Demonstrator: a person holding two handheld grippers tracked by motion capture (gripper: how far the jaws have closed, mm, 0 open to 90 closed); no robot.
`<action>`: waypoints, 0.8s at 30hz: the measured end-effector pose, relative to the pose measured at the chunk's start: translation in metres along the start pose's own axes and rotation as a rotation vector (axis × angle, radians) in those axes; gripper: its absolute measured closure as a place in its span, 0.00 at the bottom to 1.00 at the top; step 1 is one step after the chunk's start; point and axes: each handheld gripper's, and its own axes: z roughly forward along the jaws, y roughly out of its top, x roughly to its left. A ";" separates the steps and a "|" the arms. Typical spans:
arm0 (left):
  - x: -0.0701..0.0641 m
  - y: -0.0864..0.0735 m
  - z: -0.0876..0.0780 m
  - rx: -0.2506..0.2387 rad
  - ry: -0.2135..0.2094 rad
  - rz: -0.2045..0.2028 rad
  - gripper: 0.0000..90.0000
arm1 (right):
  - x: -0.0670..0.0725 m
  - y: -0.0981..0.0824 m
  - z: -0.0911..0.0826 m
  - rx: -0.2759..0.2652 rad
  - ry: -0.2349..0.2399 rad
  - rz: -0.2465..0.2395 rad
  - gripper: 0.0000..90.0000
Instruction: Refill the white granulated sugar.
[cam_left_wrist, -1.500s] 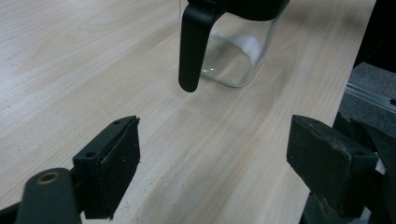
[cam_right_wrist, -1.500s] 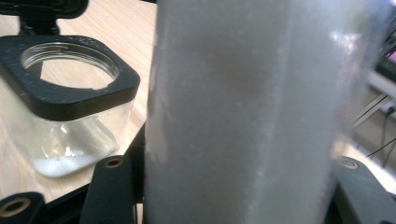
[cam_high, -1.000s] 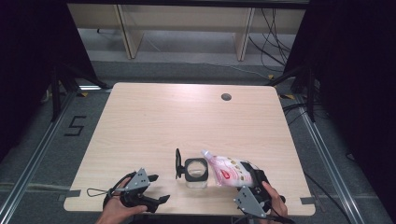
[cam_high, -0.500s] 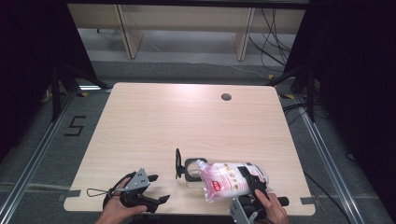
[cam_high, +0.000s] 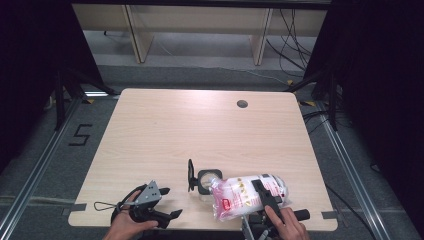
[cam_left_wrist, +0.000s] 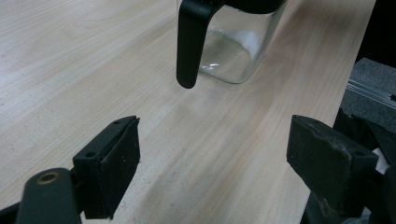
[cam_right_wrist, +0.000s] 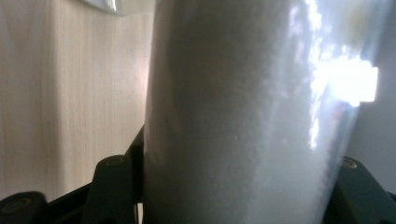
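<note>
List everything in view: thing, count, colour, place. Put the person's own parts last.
glass jar: one, clear with a black rim, near edge of the table, middle; its black lid stands open at its left.
bag: one, clear plastic, white grains inside, red and yellow print; tilted with its end at the jar's mouth, held in the right gripper.
table: one, light wood, with a dark round hole near the far right.
shelf unit: one, beige, on the floor beyond the table.
left gripper: one, black, jaws open, nothing between them, near left.
right gripper: one, black, shut on the bag, near right.
hands: two, at the bottom edge.
</note>
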 end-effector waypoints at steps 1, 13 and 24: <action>0.000 0.000 0.001 -0.009 -0.004 -0.004 0.19 | 0.000 0.000 0.001 0.002 -0.001 -0.013 0.49; -0.001 0.000 0.002 0.003 0.000 0.008 0.19 | -0.004 0.008 0.007 0.033 0.028 -0.111 0.50; 0.000 -0.001 0.002 0.001 -0.004 0.001 0.19 | -0.011 0.012 0.009 0.045 0.023 -0.176 0.50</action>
